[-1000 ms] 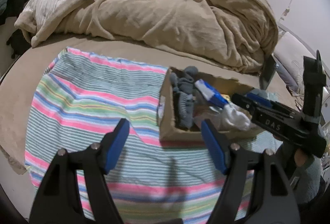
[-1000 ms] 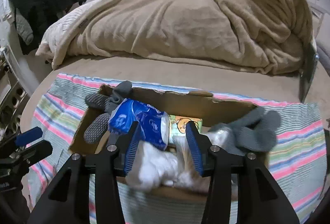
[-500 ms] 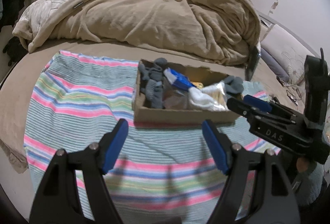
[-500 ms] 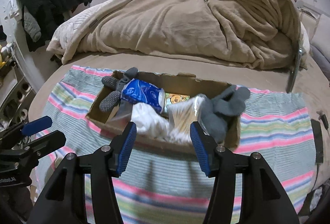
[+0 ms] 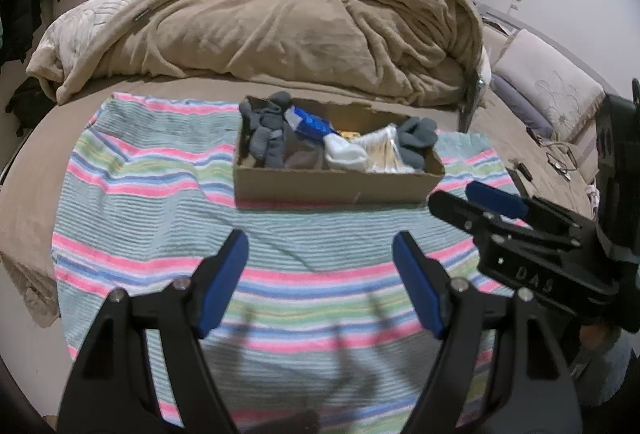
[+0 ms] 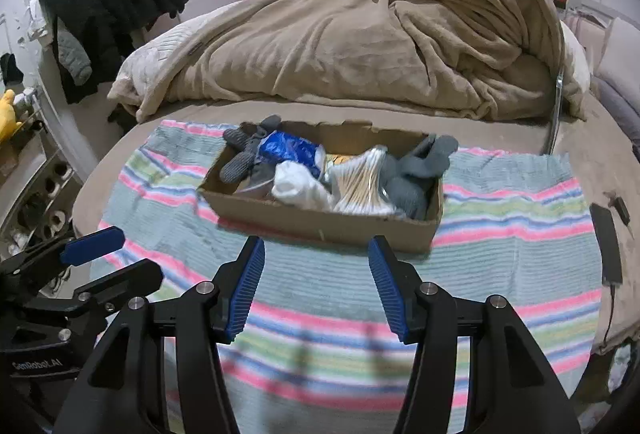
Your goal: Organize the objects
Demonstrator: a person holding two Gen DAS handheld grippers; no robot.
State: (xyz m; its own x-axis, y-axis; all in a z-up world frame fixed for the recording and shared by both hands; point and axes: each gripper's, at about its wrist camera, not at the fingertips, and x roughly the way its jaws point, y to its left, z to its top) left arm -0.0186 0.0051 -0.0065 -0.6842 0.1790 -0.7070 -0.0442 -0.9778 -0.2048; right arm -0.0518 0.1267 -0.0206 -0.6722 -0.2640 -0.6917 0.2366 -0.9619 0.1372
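A shallow cardboard box (image 5: pixel 336 186) (image 6: pixel 320 224) sits on a striped blanket (image 5: pixel 160 202) (image 6: pixel 500 254) on the bed. It holds grey socks (image 5: pixel 266 136) (image 6: pixel 416 174), a blue packet (image 5: pixel 310 122) (image 6: pixel 292 150), a white sock (image 5: pixel 346 154) (image 6: pixel 296 184) and a clear bag of cotton swabs (image 5: pixel 384 152) (image 6: pixel 360 180). My left gripper (image 5: pixel 320 282) is open and empty, well short of the box; it also shows in the right wrist view (image 6: pixel 108 254). My right gripper (image 6: pixel 318 284) is open and empty, just in front of the box; it shows in the left wrist view (image 5: pixel 476 200) at the right.
A rumpled tan duvet (image 5: pixel 280 30) (image 6: pixel 360 46) is heaped behind the box. Dark clothes (image 6: pixel 108 18) hang at the left. A black phone (image 6: pixel 608 250) and cable lie on the bed at the right. Pillows (image 5: pixel 552 94) lie far right.
Both grippers have pulled back from the box. The right gripper, which was over the white sock and swab bag inside the box, has opened wider and come away empty.
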